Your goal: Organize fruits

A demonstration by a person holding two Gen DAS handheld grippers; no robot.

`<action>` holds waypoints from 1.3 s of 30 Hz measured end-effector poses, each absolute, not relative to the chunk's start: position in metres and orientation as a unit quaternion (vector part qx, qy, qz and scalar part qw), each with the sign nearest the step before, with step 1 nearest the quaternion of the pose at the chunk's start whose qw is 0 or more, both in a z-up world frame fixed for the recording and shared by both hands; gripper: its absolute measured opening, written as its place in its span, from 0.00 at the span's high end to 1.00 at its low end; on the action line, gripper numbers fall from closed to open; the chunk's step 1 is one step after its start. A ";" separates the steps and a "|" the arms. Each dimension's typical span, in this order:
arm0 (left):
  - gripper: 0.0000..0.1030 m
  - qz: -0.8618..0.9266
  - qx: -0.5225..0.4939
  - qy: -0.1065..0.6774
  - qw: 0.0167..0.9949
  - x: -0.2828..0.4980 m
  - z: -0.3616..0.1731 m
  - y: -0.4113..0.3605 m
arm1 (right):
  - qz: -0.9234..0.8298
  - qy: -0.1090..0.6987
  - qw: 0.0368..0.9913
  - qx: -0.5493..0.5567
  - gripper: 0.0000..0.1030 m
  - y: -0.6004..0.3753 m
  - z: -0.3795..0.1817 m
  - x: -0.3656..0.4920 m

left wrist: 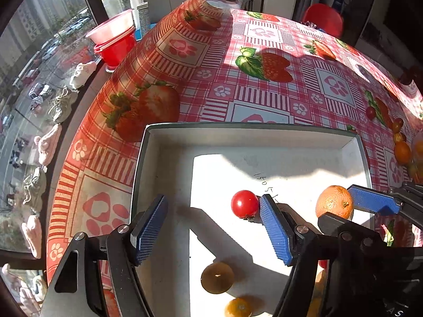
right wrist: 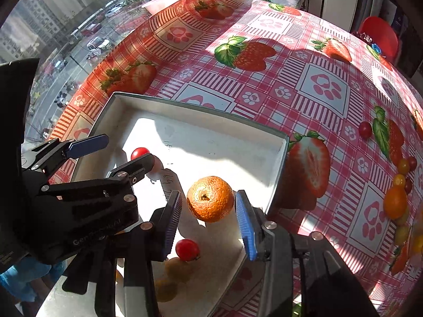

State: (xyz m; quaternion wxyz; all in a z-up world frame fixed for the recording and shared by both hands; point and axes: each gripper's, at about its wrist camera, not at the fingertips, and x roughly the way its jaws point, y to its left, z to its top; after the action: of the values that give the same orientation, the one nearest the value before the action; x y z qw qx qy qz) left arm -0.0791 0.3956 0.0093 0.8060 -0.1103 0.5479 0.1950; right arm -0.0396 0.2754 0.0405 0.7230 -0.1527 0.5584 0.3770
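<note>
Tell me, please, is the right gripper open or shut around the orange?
Open: the right gripper has gaps between its blue pads and the orange.

- The left wrist camera is looking forward and down along the left gripper (left wrist: 211,227), sitting close over the left part of the white tray (left wrist: 251,134).
- The right wrist camera is looking down along the right gripper (right wrist: 208,216), close over the tray's right edge.
- Both views are sharing the tray, the mandarin (right wrist: 210,198), a cherry tomato (left wrist: 244,204) and the strawberry-print tablecloth (left wrist: 264,39) beyond.
</note>
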 end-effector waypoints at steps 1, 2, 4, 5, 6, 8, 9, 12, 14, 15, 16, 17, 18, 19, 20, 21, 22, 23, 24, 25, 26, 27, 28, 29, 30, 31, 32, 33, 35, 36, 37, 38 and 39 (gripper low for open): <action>0.29 0.195 -0.110 0.548 0.806 -0.080 0.011 0.395 | 0.376 0.558 0.725 -0.148 0.50 0.274 0.044 -0.040; 0.29 0.195 -0.116 0.547 0.806 -0.081 0.013 0.396 | 0.373 0.557 0.728 -0.145 0.45 0.272 0.047 -0.040; 0.29 0.196 -0.124 0.546 0.805 -0.085 0.019 0.397 | 0.373 0.557 0.730 -0.134 0.36 0.267 0.055 -0.041; 0.29 0.196 -0.124 0.547 0.804 -0.086 0.022 0.396 | 0.374 0.559 0.729 -0.126 0.30 0.264 0.060 -0.042; 0.29 0.194 -0.122 0.550 0.803 -0.088 0.024 0.394 | 0.371 0.560 0.730 -0.122 0.24 0.261 0.064 -0.043; 0.29 0.186 -0.124 0.556 0.801 -0.091 0.029 0.389 | 0.363 0.564 0.733 -0.116 0.22 0.255 0.075 -0.045; 0.29 0.184 -0.125 0.556 0.801 -0.094 0.032 0.387 | 0.359 0.568 0.732 -0.112 0.22 0.252 0.079 -0.046; 0.00 0.189 -0.128 0.558 0.797 -0.106 0.040 0.381 | 0.342 0.584 0.730 -0.102 0.18 0.242 0.089 -0.051; 0.00 0.183 -0.143 0.556 0.798 -0.117 0.047 0.378 | 0.337 0.592 0.726 -0.092 0.16 0.235 0.095 -0.055; 0.00 0.183 -0.142 0.559 0.796 -0.121 0.049 0.375 | 0.333 0.595 0.726 -0.093 0.15 0.232 0.097 -0.058; 0.00 0.186 -0.138 0.563 0.793 -0.125 0.051 0.372 | 0.328 0.596 0.726 -0.098 0.12 0.231 0.098 -0.062; 0.00 0.186 -0.135 0.569 0.790 -0.128 0.052 0.369 | 0.322 0.599 0.725 -0.106 0.06 0.230 0.099 -0.065; 0.00 0.183 -0.135 0.576 0.785 -0.131 0.052 0.366 | 0.318 0.602 0.724 -0.114 0.04 0.230 0.099 -0.068; 0.00 0.180 -0.132 0.582 0.782 -0.134 0.052 0.363 | 0.313 0.605 0.722 -0.122 0.02 0.230 0.099 -0.072; 0.00 0.182 -0.127 0.586 0.779 -0.137 0.053 0.360 | 0.310 0.606 0.721 -0.126 0.01 0.229 0.099 -0.076; 0.00 0.182 -0.120 0.588 0.779 -0.140 0.055 0.357 | 0.307 0.609 0.720 -0.132 0.01 0.229 0.100 -0.080; 0.00 0.183 -0.114 0.586 0.781 -0.144 0.058 0.354 | 0.304 0.611 0.718 -0.138 0.01 0.229 0.100 -0.084; 0.00 0.184 -0.109 0.584 0.783 -0.147 0.061 0.351 | 0.303 0.613 0.716 -0.143 0.01 0.229 0.100 -0.087; 0.00 0.186 -0.105 0.583 0.784 -0.150 0.064 0.348 | 0.303 0.614 0.713 -0.149 0.01 0.230 0.101 -0.090; 0.00 0.187 -0.100 0.584 0.783 -0.153 0.066 0.346 | 0.303 0.616 0.712 -0.150 0.01 0.229 0.101 -0.093; 0.00 0.185 -0.099 0.586 0.783 -0.155 0.068 0.344 | 0.302 0.616 0.711 -0.153 0.01 0.229 0.101 -0.095; 0.00 0.184 -0.100 0.588 0.781 -0.158 0.068 0.343 | 0.299 0.617 0.711 -0.158 0.01 0.229 0.101 -0.098; 0.00 0.183 -0.102 0.592 0.778 -0.160 0.068 0.343 | 0.296 0.617 0.711 -0.162 0.01 0.229 0.101 -0.100; 0.00 0.181 -0.106 0.596 0.776 -0.162 0.067 0.342 | 0.294 0.618 0.710 -0.165 0.01 0.229 0.101 -0.102; 0.00 0.179 -0.109 0.598 0.773 -0.163 0.067 0.342 | 0.294 0.620 0.709 -0.166 0.01 0.228 0.100 -0.104; 0.00 0.178 -0.112 0.600 0.772 -0.165 0.067 0.343 | 0.293 0.620 0.708 -0.168 0.01 0.228 0.100 -0.105; 0.00 0.178 -0.112 0.602 0.771 -0.167 0.067 0.343 | 0.292 0.621 0.707 -0.171 0.01 0.228 0.100 -0.107; 0.00 0.178 -0.111 0.603 0.770 -0.168 0.067 0.342 | 0.290 0.621 0.707 -0.173 0.01 0.228 0.101 -0.108; 0.00 0.179 -0.106 0.605 0.769 -0.171 0.067 0.341 | 0.289 0.621 0.707 -0.178 0.01 0.227 0.101 -0.110; 0.00 0.178 -0.106 0.606 0.768 -0.172 0.067 0.341 | 0.288 0.621 0.706 -0.180 0.01 0.227 0.101 -0.112; 0.00 0.178 -0.107 0.607 0.767 -0.174 0.067 0.341 | 0.287 0.621 0.706 -0.182 0.01 0.226 0.102 -0.112; 0.00 0.177 -0.107 0.609 0.766 -0.175 0.068 0.341 | 0.286 0.621 0.706 -0.183 0.01 0.226 0.102 -0.114; 0.00 0.177 -0.105 0.610 0.765 -0.177 0.068 0.340 | 0.285 0.621 0.707 -0.184 0.01 0.225 0.103 -0.115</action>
State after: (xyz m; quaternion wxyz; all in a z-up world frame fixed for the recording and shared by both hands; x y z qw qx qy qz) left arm -0.1769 0.3405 0.0676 0.7650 -0.1046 0.6103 0.1773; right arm -0.1151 0.2249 0.1029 0.7069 -0.1842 0.6205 0.2851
